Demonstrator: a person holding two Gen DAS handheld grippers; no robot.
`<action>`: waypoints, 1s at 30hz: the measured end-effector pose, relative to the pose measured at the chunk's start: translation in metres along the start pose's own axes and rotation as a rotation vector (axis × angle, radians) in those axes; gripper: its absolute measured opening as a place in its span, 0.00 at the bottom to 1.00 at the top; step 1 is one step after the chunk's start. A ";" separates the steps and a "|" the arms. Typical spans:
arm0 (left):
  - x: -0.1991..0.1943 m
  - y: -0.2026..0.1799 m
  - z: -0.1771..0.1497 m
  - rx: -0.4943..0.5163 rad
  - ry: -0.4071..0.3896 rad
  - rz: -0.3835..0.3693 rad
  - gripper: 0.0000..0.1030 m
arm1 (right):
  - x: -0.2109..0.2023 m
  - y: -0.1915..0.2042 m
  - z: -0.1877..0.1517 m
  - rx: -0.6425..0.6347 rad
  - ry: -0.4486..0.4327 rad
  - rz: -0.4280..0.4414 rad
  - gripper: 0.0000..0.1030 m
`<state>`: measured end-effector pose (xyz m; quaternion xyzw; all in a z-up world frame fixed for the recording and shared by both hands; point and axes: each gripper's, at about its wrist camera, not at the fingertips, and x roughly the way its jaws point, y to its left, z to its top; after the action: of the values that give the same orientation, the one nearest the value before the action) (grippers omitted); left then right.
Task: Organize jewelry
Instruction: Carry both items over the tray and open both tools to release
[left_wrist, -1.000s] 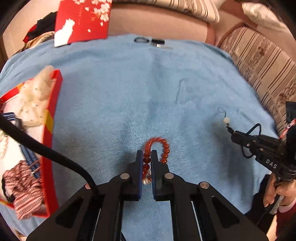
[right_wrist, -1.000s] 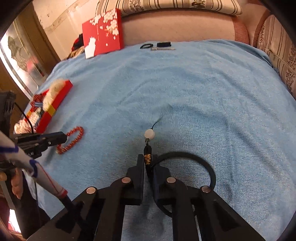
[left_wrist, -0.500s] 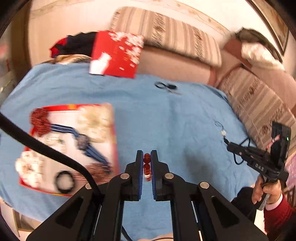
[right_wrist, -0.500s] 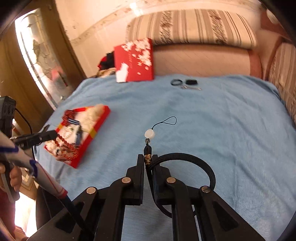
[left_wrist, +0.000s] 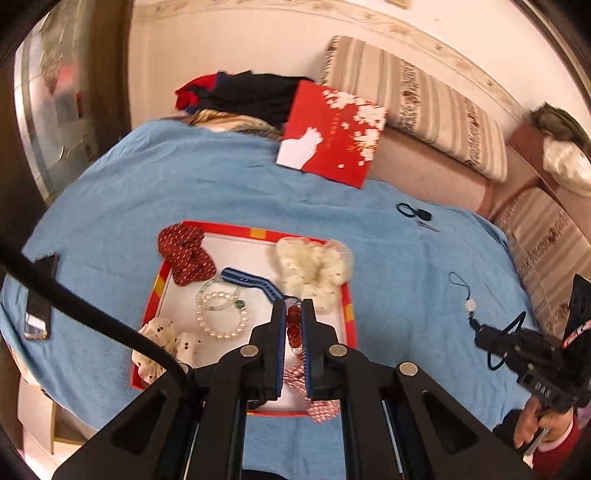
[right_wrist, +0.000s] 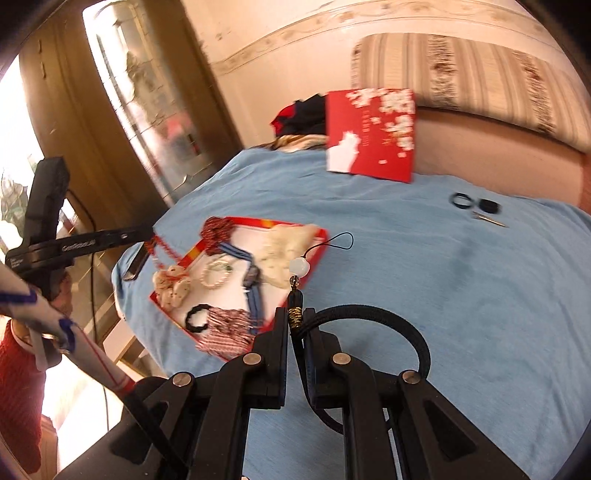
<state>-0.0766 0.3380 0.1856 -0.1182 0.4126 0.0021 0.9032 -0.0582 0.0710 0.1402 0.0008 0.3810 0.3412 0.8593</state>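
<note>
My left gripper (left_wrist: 293, 307) is shut on a red bead bracelet (left_wrist: 293, 326), which hangs above the near right part of a red-rimmed tray (left_wrist: 157, 291). The tray holds a pearl bracelet (left_wrist: 221, 317), scrunchies and a blue band. My right gripper (right_wrist: 295, 314) is shut on a black cord charm with a white bead (right_wrist: 298, 266), held over the blue towel (right_wrist: 461, 295) just right of the tray (right_wrist: 266, 222). In the right wrist view the left gripper (right_wrist: 149, 232) shows at the left with the bracelet (right_wrist: 164, 249) dangling from it. The left wrist view shows the right gripper (left_wrist: 480, 334) and its charm (left_wrist: 470, 305).
A red box lid (left_wrist: 332, 133) with a white cat leans on the sofa at the back. A black hair tie and small metal bits (left_wrist: 413, 212) lie at the far right of the towel. A phone (left_wrist: 40, 295) lies left of the tray. Striped cushions line the back and right.
Both grippers have risen off the towel and swung left toward the tray. The red bracelet and the charm left the cloth and now hang in the air.
</note>
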 end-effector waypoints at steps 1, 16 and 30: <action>0.005 0.005 -0.002 -0.014 0.008 -0.006 0.07 | 0.006 0.005 0.002 -0.002 0.009 0.011 0.09; 0.085 0.081 -0.037 -0.128 0.133 0.057 0.07 | 0.151 0.078 0.040 -0.052 0.190 0.171 0.09; 0.099 0.087 -0.038 -0.099 0.090 0.090 0.07 | 0.275 0.077 0.091 0.007 0.239 0.077 0.09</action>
<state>-0.0487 0.4054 0.0697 -0.1443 0.4568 0.0578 0.8759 0.0878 0.3150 0.0452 -0.0221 0.4815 0.3704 0.7940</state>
